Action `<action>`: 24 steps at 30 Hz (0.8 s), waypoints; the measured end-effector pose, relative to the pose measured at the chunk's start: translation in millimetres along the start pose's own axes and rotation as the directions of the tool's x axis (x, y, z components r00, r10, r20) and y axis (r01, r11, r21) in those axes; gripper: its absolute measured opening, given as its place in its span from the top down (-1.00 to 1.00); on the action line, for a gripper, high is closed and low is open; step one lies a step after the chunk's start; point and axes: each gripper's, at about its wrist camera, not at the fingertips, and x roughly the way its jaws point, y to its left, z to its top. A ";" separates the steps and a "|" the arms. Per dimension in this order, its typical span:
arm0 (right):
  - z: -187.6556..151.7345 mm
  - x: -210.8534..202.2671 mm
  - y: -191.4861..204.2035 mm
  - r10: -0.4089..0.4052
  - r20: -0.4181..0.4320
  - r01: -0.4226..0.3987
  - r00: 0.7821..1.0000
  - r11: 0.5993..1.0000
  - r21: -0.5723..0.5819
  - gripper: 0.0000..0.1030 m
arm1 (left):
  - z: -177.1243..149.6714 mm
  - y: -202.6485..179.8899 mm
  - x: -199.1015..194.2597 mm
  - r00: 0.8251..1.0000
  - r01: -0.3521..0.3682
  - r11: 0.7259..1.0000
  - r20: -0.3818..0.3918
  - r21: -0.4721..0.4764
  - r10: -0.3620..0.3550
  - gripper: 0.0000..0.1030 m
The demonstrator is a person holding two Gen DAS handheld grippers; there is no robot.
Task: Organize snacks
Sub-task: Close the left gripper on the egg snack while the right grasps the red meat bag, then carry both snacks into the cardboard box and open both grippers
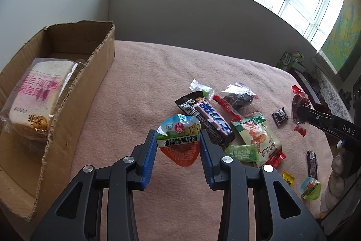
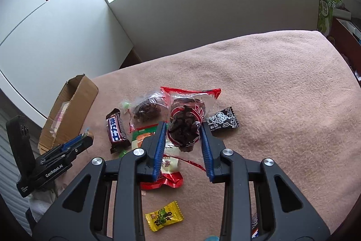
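**Both grippers loaded over the snack pile**

My left gripper (image 1: 178, 146) clamps a quail-egg pack (image 1: 179, 142); my right gripper (image 2: 183, 138) clamps a red date packet (image 2: 185, 126). The cardboard box (image 1: 99, 56), at ten o'clock, shows its bread (image 1: 38, 92) clearly only in the left view. Pink blanket (image 2: 259, 87) below, window behind.

green pack (image 2: 144, 135) half hidden behind left finger (image 2: 158, 146), box (image 1: 67, 92) cut off left of fingers, bread (image 1: 36, 96) partly behind box wall
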 end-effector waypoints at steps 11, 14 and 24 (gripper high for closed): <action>8.0 -22.3 70.6 0.117 0.071 -0.110 0.991 0.990 -0.092 0.40 | 12.6 19.3 -56.1 0.990 0.019 0.999 0.138 -0.026 -0.015 0.32; 8.1 -18.7 101.5 0.149 0.080 -0.138 0.986 0.981 -0.138 0.40 | 14.4 34.1 -72.1 0.984 -0.003 0.999 0.180 -0.047 0.011 0.32; -4.2 13.7 205.3 0.268 0.011 -0.257 0.963 0.932 -0.257 0.40 | 12.2 107.1 -104.0 0.957 -0.104 0.979 0.252 -0.175 0.146 0.32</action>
